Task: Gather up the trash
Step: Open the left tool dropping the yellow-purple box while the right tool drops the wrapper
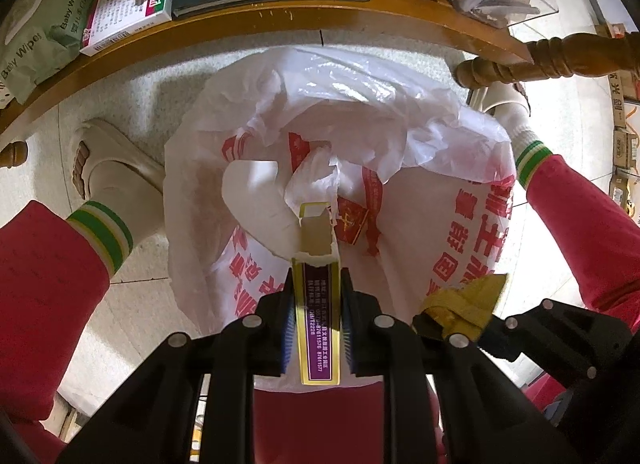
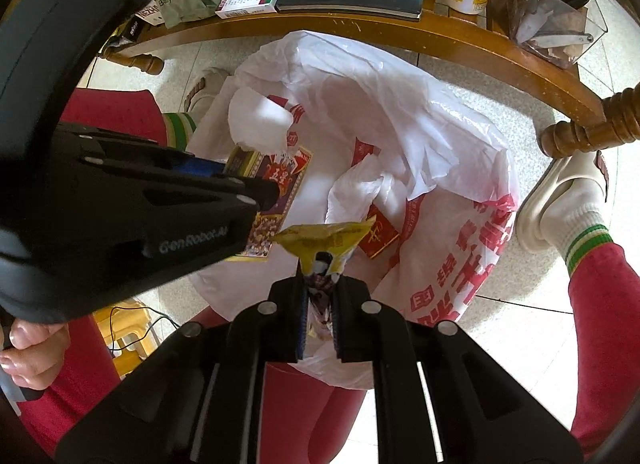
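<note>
Between your knees in the left wrist view, the white plastic bag (image 1: 340, 136) lay open on the floor, a small red packet (image 1: 352, 224) inside. Your left gripper (image 1: 316, 320) was clamped on a torn purple and yellow carton (image 1: 316, 304) above the bag's near side. At right, the other gripper held a yellow wrapper (image 1: 464, 304).

From the right wrist view, your right gripper (image 2: 320, 312) pinched that crumpled wrapper (image 2: 324, 240) over the bag (image 2: 400, 112), with the carton (image 2: 276, 188) at left, near the far wooden table (image 2: 460, 40).

Wooden table (image 1: 280, 20) edge, pale tiled floor (image 1: 132, 64).
</note>
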Demonstrator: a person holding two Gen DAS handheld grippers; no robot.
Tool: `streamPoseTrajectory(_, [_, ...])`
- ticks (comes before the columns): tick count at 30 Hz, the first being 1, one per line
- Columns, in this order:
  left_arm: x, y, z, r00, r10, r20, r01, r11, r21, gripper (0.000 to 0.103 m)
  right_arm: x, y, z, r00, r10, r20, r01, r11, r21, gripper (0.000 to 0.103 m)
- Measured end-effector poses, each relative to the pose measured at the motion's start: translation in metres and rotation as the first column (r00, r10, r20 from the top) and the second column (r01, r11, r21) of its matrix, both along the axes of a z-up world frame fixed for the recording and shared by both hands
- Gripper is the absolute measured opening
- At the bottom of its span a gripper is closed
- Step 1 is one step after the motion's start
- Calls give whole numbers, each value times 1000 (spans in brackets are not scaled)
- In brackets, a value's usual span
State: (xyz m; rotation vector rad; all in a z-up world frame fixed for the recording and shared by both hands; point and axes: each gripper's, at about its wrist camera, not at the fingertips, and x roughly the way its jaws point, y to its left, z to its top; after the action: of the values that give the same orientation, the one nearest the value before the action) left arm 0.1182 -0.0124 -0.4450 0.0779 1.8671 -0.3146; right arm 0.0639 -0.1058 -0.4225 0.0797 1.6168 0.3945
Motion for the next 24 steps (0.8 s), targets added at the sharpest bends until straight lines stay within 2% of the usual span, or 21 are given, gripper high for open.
streamPoseTrajectory(3, [1,1,-2,1000,5,-9,-5,1000,9,50,1,-2,1,1000,-15,3,15,1000,5,27])
streamPoseTrajectory(4, [1,1,-2,1000,6,-7,-6,1000,7,52,1,-3,1,1000,-18,3,18,1000,6,35])
streamPoseTrajectory(6, [1,1,-1,1000,2,-5,-2,1000,16,59,2,-5,1,1000,-26,5,26,1000,6,37])
streamPoseTrajectory(21, [-1,-3,10,1000,-15,23,14,1000,20,62,0,-7,8,1000,-27,14,27,1000,12,37])
streamPoseTrajectory(23, [-2,-4,17,999,-26,43,25,999,29,63,-2,-7,14,999,-29,25,29,1000,9,41])
streamPoseTrajectory(24, [-4,-4,23,997,-38,62,35,999,39,65,-2,-8,16,999,-29,30,29,1000,7,46])
